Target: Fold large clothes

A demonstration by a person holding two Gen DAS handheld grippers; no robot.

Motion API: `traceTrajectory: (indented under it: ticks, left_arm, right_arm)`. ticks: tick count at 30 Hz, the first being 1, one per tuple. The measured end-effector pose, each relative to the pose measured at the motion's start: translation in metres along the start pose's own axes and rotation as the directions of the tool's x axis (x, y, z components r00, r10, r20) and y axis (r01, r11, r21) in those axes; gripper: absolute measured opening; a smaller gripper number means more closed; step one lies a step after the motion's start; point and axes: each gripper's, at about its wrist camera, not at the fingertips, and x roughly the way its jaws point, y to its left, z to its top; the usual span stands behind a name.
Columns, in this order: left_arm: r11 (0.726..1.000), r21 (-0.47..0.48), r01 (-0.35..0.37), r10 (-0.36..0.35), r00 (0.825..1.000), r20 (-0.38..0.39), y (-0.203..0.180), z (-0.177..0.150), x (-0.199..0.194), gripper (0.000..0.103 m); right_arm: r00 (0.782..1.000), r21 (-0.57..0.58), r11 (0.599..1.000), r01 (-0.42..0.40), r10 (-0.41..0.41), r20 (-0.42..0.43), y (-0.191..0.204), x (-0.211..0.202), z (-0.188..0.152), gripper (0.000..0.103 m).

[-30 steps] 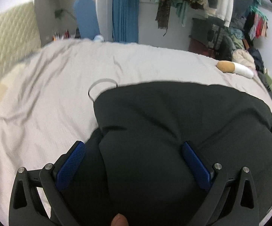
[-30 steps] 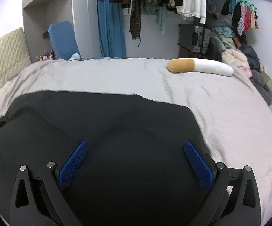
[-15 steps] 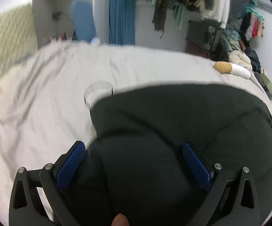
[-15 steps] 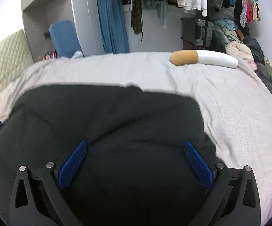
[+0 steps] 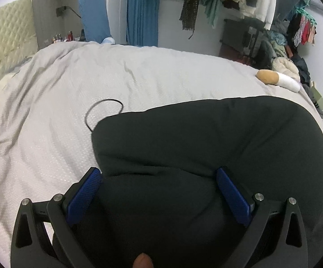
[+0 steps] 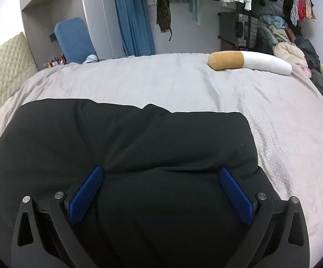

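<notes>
A large black garment (image 5: pixel 217 138) lies folded on the grey bed; it also fills the lower half of the right wrist view (image 6: pixel 127 143). My left gripper (image 5: pixel 159 174) is open, its blue pads spread wide over the garment's near left part. My right gripper (image 6: pixel 161 174) is open too, spread wide over the garment's near right part. Black cloth bulges between both pairs of fingers, which do not pinch it. A black drawstring loop (image 5: pixel 103 111) lies on the sheet by the garment's far left corner.
The grey bedsheet (image 6: pixel 206 89) stretches beyond the garment. A cigarette-shaped bolster pillow (image 6: pixel 248 63) lies at the far right. A quilted headboard (image 5: pixel 5 44) is at the left. A blue chair (image 6: pixel 74 40), blue curtain and hanging clothes stand behind the bed.
Both grippers drew back toward the near edge and tilted up a little. The garment's far edge now sits nearer me and lies flatter. Both grippers stayed open.
</notes>
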Motion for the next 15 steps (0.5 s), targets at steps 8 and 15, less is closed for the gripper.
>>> traceTrajectory:
  ticks: [8, 15]
  left_arm:
    - [1.0, -0.001, -0.012, 0.012, 0.998, 0.07, -0.009, 0.017, -0.077, 0.103]
    - [0.999, 0.012, -0.031, 0.029, 0.986, 0.163, -0.026, 0.04, -0.197, 0.103]
  right_arm:
    - [0.997, 0.02, 1.0, -0.009, 0.007, 0.079, 0.004, -0.065, 0.009, 0.103]
    - [0.981, 0.008, 0.999, -0.046, 0.044, 0.189, 0.028, -0.168, 0.038, 0.103]
